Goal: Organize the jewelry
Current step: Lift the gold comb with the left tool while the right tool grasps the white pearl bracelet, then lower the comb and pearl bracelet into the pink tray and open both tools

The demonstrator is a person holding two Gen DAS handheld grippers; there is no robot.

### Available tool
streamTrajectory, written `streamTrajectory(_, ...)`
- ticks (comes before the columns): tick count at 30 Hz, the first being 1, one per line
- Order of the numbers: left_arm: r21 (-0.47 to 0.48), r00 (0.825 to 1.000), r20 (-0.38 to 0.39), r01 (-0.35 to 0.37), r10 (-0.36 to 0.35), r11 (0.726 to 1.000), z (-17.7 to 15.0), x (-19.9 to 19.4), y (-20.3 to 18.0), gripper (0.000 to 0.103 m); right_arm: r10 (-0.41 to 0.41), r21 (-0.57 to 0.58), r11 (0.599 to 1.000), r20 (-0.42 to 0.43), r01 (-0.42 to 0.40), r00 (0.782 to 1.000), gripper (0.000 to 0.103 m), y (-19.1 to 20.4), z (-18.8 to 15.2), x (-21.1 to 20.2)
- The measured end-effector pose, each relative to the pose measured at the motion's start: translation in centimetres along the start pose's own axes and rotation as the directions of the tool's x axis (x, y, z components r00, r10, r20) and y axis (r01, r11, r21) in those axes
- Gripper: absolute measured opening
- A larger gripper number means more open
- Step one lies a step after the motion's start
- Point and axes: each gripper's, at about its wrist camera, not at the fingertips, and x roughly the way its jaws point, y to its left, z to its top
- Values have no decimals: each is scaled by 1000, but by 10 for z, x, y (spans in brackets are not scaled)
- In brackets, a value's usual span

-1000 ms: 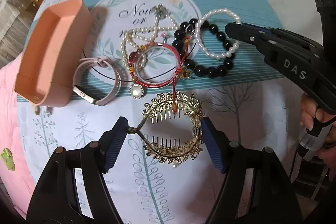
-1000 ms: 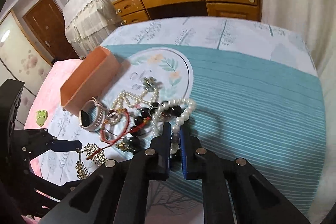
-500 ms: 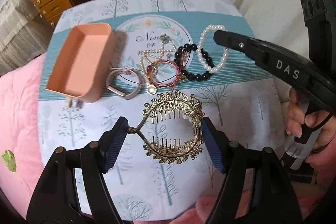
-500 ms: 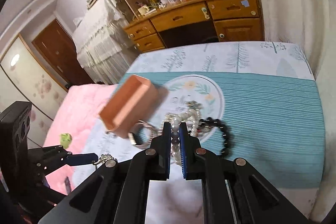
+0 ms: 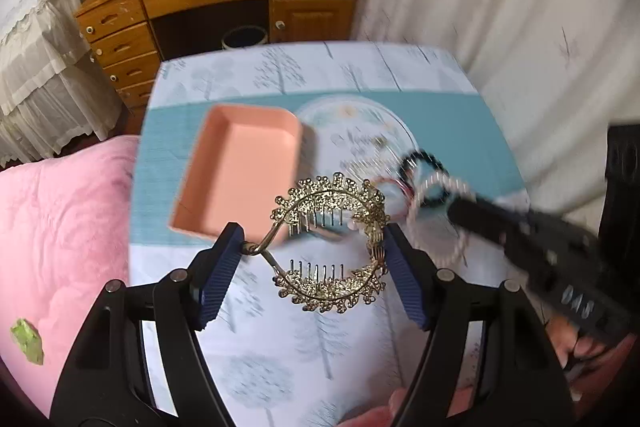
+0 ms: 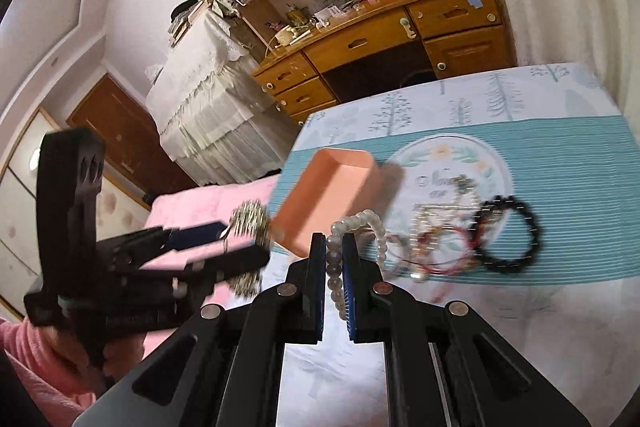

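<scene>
Fingers [image 5: 224, 259] above tree-print tablecloth [image 5: 320, 367]

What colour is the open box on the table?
Salmon pink, plain inside and out. The box shows best in the left wrist view, where its empty interior faces the camera.

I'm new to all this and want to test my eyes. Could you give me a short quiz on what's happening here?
1. True or false: the pink tray holds jewelry.
2. What does the left hand-held gripper grip?
3. The right hand-held gripper pinches: A) black bracelet B) pearl bracelet C) red cord.

Key: 1 false, it is empty. 2 the gold hair comb. 3 B.
</scene>
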Motion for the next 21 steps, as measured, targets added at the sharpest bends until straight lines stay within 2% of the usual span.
streamTrajectory(3,2,1000,9,9,-9,1000,15,2,33,69,-14,6,1000,21,14,1000,8,29,1,15)
streamTrajectory(5,38,1000,15,-1,1,999,25,4,53,69,-12,24,1000,42,11,999,8,50,1,26)
streamTrajectory(10,54,998,15,58,-58,997,50,17,94,69,-22,38,999,95,19,995,8,94,1,59)
streamTrajectory(15,122,996,-17,94,-93,988,72,43,108,69,-67,80,995,154,55,986,8,124,1,93)
streamTrajectory(19,176,989,-83,135,-122,975,80,67,105,69,-98,114,990,170,80,981,8,136,1,112)
streamTrajectory(20,173,985,-112,152,-134,973,81,73,106,69,-103,118,989,167,84,981,11,137,0,116)
streamTrajectory(21,168,980,-137,164,-142,972,81,79,104,69,-117,122,988,151,99,982,29,138,1,120)
